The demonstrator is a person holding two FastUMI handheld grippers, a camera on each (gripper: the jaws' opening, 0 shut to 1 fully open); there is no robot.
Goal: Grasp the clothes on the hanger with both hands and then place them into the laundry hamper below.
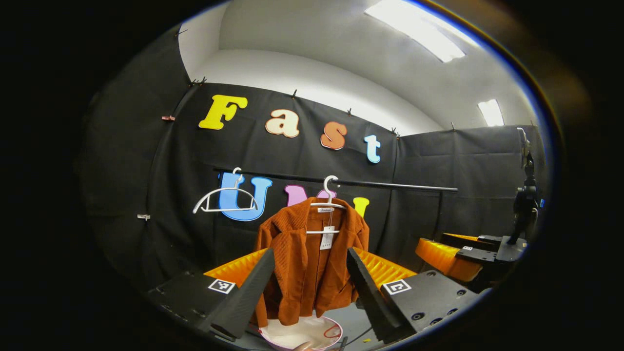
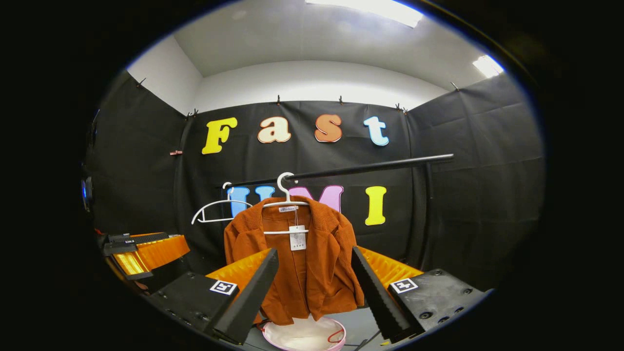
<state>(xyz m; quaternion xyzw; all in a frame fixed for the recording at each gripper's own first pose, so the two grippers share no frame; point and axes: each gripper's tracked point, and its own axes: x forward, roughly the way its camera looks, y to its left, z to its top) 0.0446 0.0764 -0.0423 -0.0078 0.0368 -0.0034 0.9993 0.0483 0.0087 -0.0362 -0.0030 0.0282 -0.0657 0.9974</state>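
Hanging straight ahead of both wide-open grippers, left gripper (image 1: 312,287) and right gripper (image 2: 314,287), the orange jacket (image 1: 312,258) droops long-ways from its white hanger (image 1: 329,204), right above the pink-rimmed hamper (image 1: 300,334).

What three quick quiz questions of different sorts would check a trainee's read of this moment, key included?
1. True or false: the orange jacket is already off its white hanger.
2. Multiple choice: what lies directly below the jacket? A) a pink-rimmed laundry hamper B) a cardboard box C) a wooden stool
3. Fill in: the second hanger on the black rail is ____ (loaded or bare).

Key:
1. False. The jacket hangs on the hanger, and the left gripper and right gripper are both open, not touching it.
2. A.
3. Bare.
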